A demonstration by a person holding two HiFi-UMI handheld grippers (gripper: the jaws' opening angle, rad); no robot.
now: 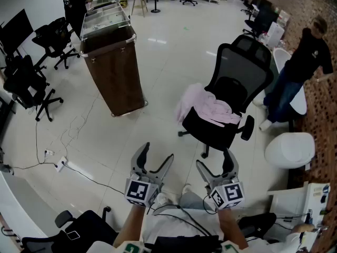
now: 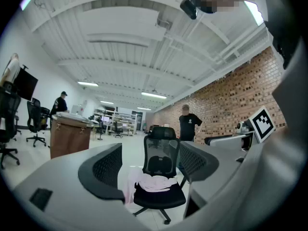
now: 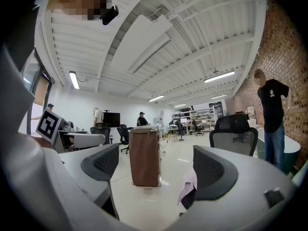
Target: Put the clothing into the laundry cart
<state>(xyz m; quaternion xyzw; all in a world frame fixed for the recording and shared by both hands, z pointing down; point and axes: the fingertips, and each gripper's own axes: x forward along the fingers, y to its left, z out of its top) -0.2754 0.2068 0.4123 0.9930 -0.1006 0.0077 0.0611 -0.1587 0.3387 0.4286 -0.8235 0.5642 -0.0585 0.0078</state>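
On the black mesh chair (image 1: 243, 62): soft, crumpled pink clothing (image 1: 208, 107).
Jaws of left gripper (image 1: 158, 153) and right gripper (image 1: 214, 159) wide apart, empty; boxy brown laundry cart (image 1: 117, 80) stands apart.

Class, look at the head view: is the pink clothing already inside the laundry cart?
No, the pink clothing lies on the black office chair, apart from the laundry cart.

The head view looks steeply down on the chair (image 1: 239, 70) and laundry cart (image 1: 115, 75); both gripper views face them from low, level and well back.
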